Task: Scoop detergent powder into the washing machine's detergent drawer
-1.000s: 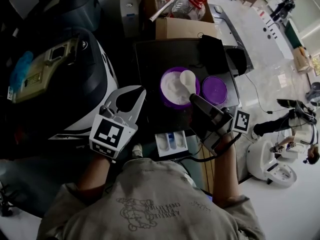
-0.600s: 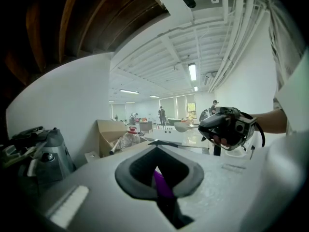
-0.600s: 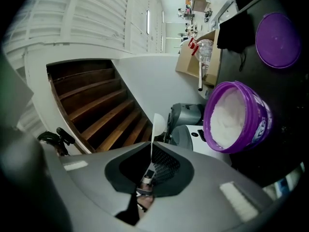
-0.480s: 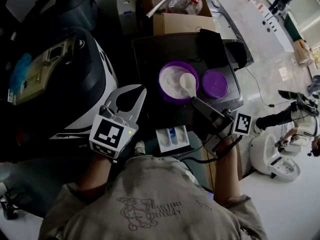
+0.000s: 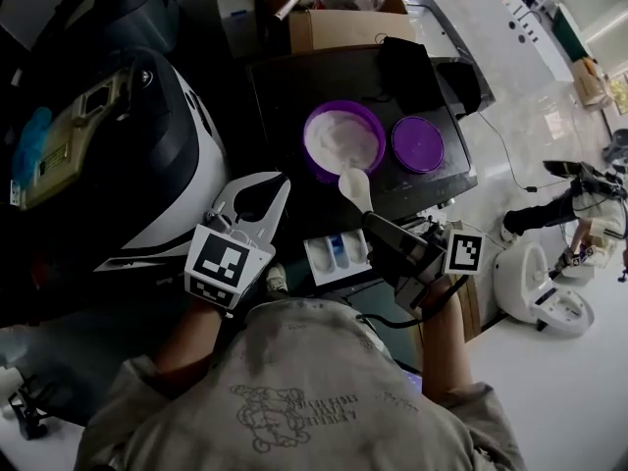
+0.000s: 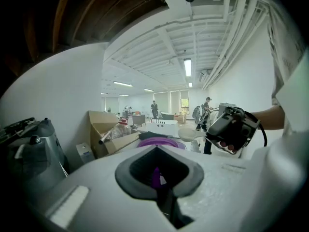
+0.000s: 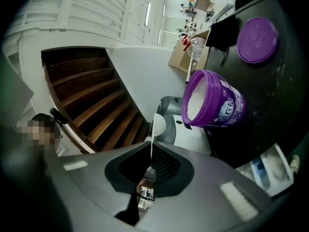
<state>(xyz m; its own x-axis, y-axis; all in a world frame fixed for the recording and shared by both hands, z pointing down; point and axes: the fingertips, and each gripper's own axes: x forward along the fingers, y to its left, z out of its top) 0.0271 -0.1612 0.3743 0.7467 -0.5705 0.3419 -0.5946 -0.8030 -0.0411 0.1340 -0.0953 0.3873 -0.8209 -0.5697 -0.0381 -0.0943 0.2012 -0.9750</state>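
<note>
A purple tub (image 5: 343, 140) of white powder stands open on the dark washer top (image 5: 285, 96), its purple lid (image 5: 418, 143) lying to its right. My right gripper (image 5: 379, 224) is shut on the handle of a white scoop (image 5: 354, 183). The scoop's bowl hangs between the tub's near rim and the open detergent drawer (image 5: 337, 253). In the right gripper view the scoop (image 7: 157, 125) shows edge-on, left of the tub (image 7: 212, 103), with the drawer (image 7: 273, 170) at lower right. My left gripper (image 5: 278, 181) is shut and empty, left of the drawer.
A cardboard box (image 5: 339, 23) of clutter stands behind the washer. A black object (image 5: 412, 67) lies on the washer top at the back right. A large rounded white and black appliance (image 5: 147, 155) fills the left side. White floor with cables and a person lies to the right.
The right gripper has drawn the scoop back out of the tub, toward the drawer. The left gripper has barely moved.
</note>
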